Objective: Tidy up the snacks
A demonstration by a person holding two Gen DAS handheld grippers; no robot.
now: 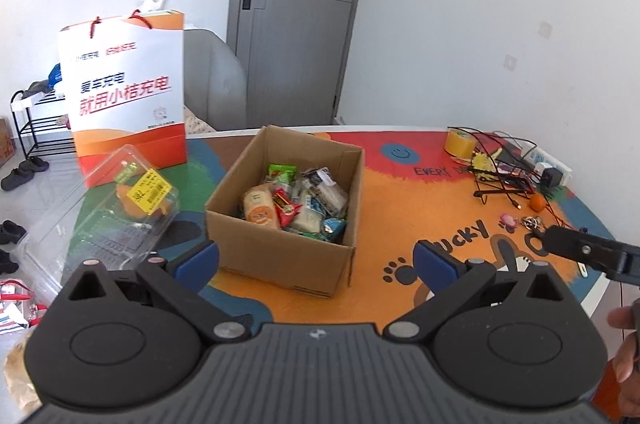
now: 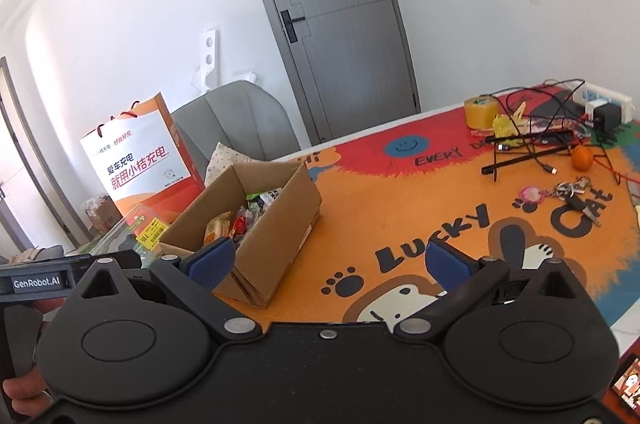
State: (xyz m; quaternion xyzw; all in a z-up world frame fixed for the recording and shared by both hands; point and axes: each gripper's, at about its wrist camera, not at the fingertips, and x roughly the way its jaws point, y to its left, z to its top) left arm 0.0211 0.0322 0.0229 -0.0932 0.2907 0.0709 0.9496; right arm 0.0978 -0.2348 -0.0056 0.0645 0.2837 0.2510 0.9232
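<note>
Ahead of the left gripper [image 1: 316,262], whose fingers stand wide and empty, sits the cardboard box [image 1: 280,244] of snacks [image 1: 296,201]. Right gripper [image 2: 328,264] likewise wide, empty. Judged between picks; next needs a reach into the box.

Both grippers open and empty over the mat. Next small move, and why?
Probably lower the left gripper toward the cardboard box. It sits straight ahead of its open fingers and already holds the wrapped snacks; no loose snacks show on the mat. The right gripper, also open and empty, points partly past the box.
</note>
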